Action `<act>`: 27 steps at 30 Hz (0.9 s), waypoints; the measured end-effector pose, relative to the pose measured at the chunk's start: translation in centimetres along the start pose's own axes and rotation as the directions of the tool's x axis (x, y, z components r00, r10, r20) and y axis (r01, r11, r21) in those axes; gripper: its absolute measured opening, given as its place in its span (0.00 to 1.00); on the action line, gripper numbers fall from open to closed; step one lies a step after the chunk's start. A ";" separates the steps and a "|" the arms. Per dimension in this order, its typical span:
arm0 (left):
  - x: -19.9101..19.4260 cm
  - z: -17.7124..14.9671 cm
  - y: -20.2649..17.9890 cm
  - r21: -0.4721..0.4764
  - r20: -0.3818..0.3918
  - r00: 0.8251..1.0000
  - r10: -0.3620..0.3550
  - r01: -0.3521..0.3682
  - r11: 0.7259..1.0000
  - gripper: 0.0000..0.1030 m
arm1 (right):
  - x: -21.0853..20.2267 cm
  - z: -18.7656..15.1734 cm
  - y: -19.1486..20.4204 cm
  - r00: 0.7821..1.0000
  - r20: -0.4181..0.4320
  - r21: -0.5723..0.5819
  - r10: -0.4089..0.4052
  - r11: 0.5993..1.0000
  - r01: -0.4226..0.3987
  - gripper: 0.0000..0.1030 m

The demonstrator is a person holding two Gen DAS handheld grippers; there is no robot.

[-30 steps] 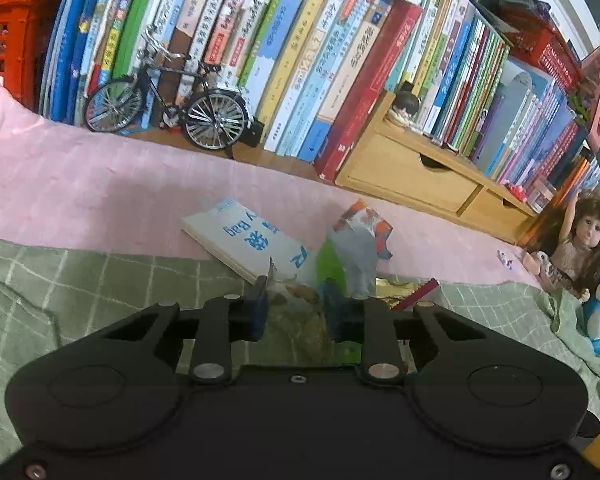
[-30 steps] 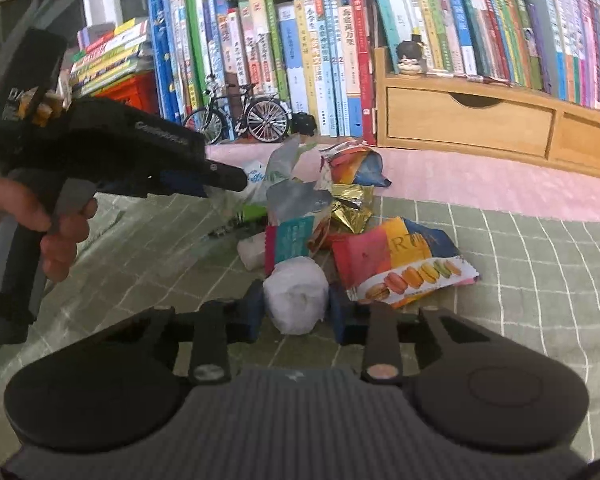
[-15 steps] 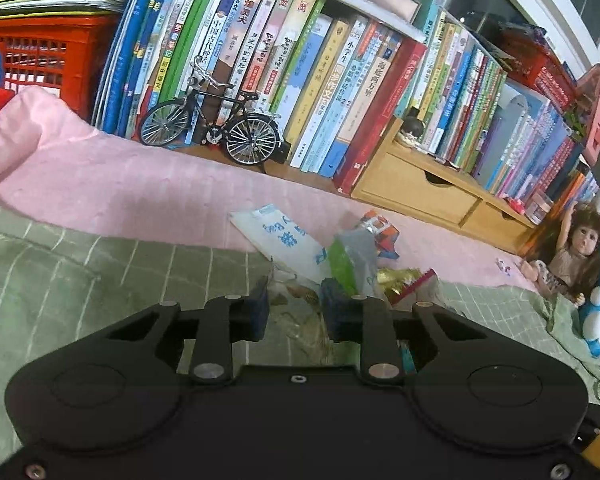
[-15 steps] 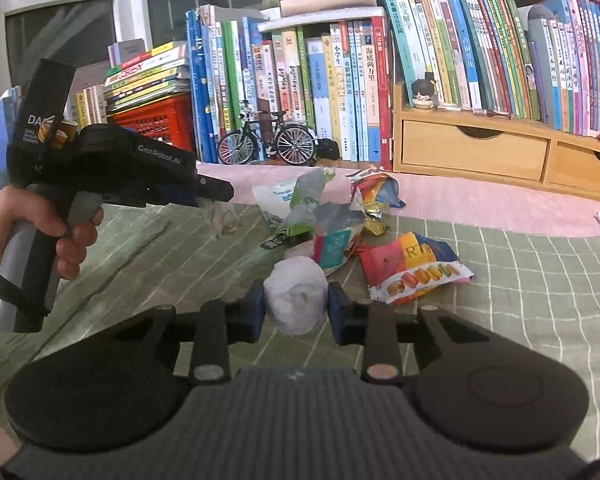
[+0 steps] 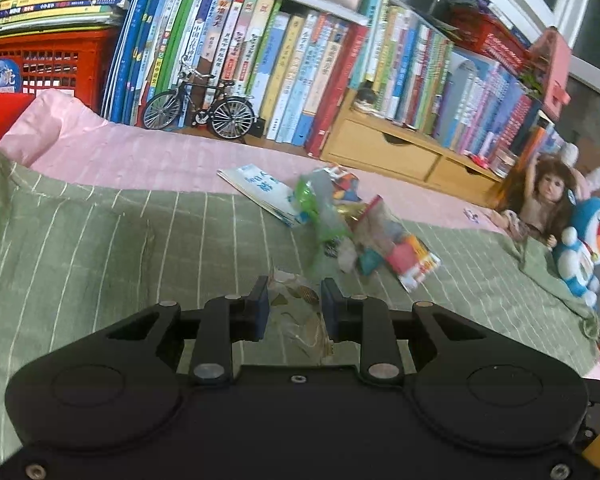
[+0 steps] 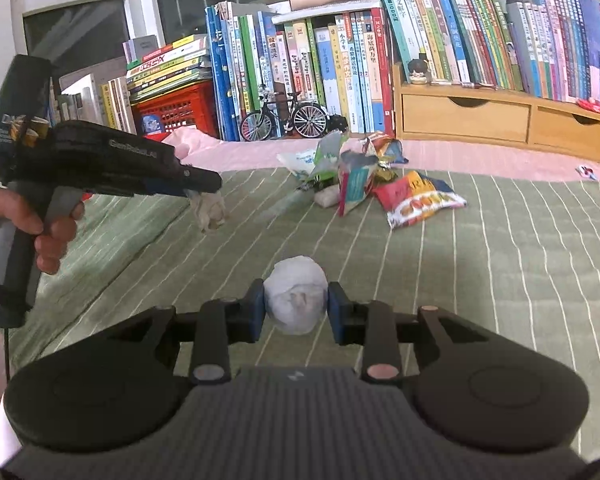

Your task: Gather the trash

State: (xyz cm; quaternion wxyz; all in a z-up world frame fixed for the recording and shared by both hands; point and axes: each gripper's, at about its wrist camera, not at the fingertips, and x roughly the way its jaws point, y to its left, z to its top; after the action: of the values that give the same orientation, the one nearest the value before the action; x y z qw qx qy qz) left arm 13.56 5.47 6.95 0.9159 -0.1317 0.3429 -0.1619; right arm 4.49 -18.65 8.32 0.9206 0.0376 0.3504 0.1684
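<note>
Where the left wrist view looks down, a crumpled clear wrapper [image 5: 296,304] is pinched in the left gripper [image 5: 294,308] jaws above the green bedspread [image 5: 100,240]; judged light, limp, slippery. Right wrist view: a white tissue wad [image 6: 296,300] is clamped mid-body by the right gripper [image 6: 296,310]; soft, compressible. A wrapper pile [image 6: 380,184] lies beyond.

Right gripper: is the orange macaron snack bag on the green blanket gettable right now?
Probably not: the right gripper is shut on a white crumpled tissue ball. The orange macaron snack bag lies unobstructed ahead.
</note>
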 end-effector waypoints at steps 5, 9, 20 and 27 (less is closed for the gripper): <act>-2.5 -1.6 -0.7 0.011 0.005 1.000 -0.026 0.026 1.000 0.25 | -2.4 -2.0 0.3 1.000 -0.012 0.033 0.001 0.999 0.000 0.36; -4.8 -3.1 -1.6 0.022 0.005 0.998 -0.058 0.058 0.998 0.25 | -4.4 -3.0 1.1 1.000 -0.009 0.030 -0.012 0.999 0.012 0.36; -10.8 -8.6 -3.2 0.082 0.006 0.998 -0.058 0.058 0.995 0.25 | -9.3 -5.9 4.0 1.000 0.007 0.008 -0.004 1.000 0.004 0.36; -13.6 -11.4 -2.9 0.094 -0.009 0.998 -0.058 0.058 0.994 0.25 | -11.2 -8.6 5.5 1.000 -0.017 0.016 0.013 1.000 -0.012 0.36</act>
State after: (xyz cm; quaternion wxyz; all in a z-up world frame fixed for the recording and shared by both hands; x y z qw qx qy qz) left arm -4.34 6.56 7.63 0.9149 -0.0976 0.3339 -0.2048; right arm -10.56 -17.65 9.96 0.9161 0.0454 0.3594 0.1717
